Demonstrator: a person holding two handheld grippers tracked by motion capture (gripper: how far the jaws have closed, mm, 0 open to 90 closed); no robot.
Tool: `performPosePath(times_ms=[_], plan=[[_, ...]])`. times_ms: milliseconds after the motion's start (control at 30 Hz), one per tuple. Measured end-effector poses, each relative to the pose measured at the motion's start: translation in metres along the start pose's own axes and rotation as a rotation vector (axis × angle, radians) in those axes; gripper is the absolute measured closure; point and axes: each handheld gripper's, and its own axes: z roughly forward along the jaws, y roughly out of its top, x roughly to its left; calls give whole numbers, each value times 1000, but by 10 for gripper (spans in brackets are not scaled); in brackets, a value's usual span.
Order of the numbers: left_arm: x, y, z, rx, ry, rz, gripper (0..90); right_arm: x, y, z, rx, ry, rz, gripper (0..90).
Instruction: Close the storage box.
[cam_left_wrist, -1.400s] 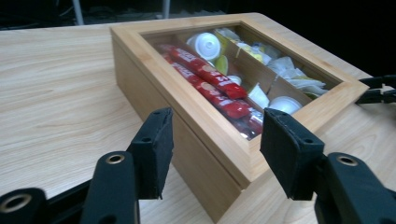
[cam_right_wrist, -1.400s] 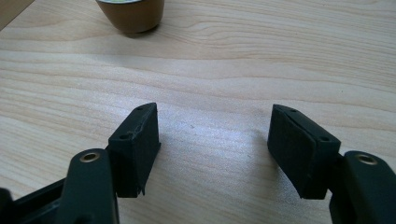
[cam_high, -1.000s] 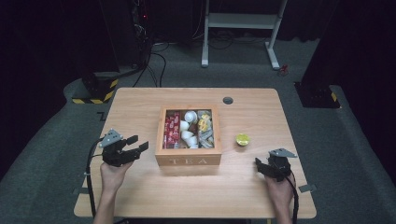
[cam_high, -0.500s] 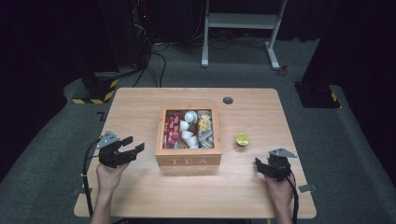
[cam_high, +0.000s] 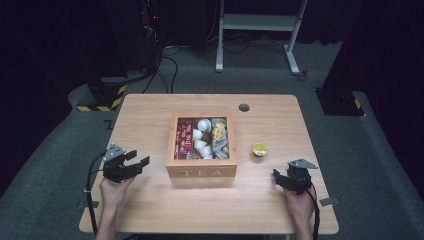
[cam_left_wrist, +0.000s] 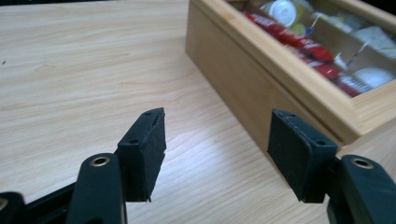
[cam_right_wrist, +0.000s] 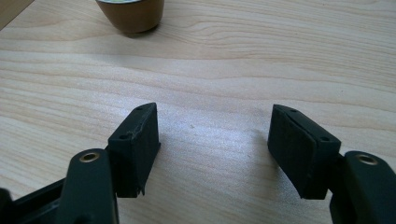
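**Left gripper drawn back from the box; right unmoved**

Since a second ago the left gripper (cam_high: 142, 162) has slid back toward the person and a little further left of the box (cam_high: 201, 172), and its jaws have just been opening, nothing between them. Now they stand spread wide over bare table (cam_high: 150, 120); in the left gripper view the box wall rises just past the right-hand jaw, near but not touching. The right gripper (cam_high: 276, 176) sits where it was, low on the table's right side, jaws spread, nothing between them. The box and capsule (cam_high: 259, 149) lie as before.

Box: light wood, open top, ahead and to the right of the left gripper, well left of the right gripper. Inner dividers make compartments. The one nearest the left gripper holds red packets (cam_high: 184, 139), lying along the wall. The middle holds white round pods (cam_high: 202, 135). The far one holds yellowish and pale sachets (cam_high: 219, 137); detail too small to tell.

Capsule: small, yellow-topped, brown-sided in the right gripper view (cam_right_wrist: 130, 14), alone on the table just ahead and left of the right gripper, apart from the box.

Writing: "TEA" on the box's near face. Print on the red packets blurred, unreadable.
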Motion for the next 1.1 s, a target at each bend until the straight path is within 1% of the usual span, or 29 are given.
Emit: performPosePath(times_ms=[67, 167, 267, 300, 333, 467, 567, 633, 700, 733, 833, 867, 900, 967, 1000, 1033, 1100], plan=[[2, -3, 1, 7, 2, -2, 373, 0, 0, 0, -1, 0, 0, 338], [2, -7, 4, 17, 16, 7, 374, 0, 0, 0, -1, 0, 0, 337], [2, -12, 8, 30, 17, -5, 372, 0, 0, 0, 0, 0, 0, 337], [3, -15, 11, 38, 27, 1, 370, 0, 0, 0, 0, 0, 0, 337], [3, -17, 12, 45, 33, -4, 369, 0, 0, 0, -2, 0, 0, 337], [4, -23, 16, 66, 51, -4, 364, 0, 0, 0, 0, 0, 0, 337], [5, -32, 21, 85, 63, -10, 365, 0, 0, 0, 0, 0, 1, 337], [6, -37, 24, 95, 81, -10, 365, 0, 0, 0, -1, 0, 1, 337], [6, -41, 26, 97, 93, -11, 364, 0, 0, 0, -1, 0, 1, 337], [7, -43, 27, 101, 104, -3, 361, 0, 0, 0, -1, 0, 1, 337], [6, -48, 30, 105, 125, -6, 355, 0, 0, 0, 0, 0, 1, 337], [5, -50, 32, 115, 132, -2, 352, 0, 0, 0, -1, 0, 1, 337], [5, -51, 35, 143, 137, 0, 349, 0, 0, 0, 0, 0, 1, 337], [1, -51, 37, 159, 144, 26, 312, 0, 0, 0, 0, 0, 3, 335], [-1, -51, 37, 163, 148, 41, 303, 0, 0, 0, -1, 0, -1, 335], [-3, -51, 38, 166, 140, 41, 298, 0, 0, 0, -2, 1, -1, 335], [-4, -51, 39, 167, 139, 45, 270, 0, 0, 0, -2, 1, -1, 335]])
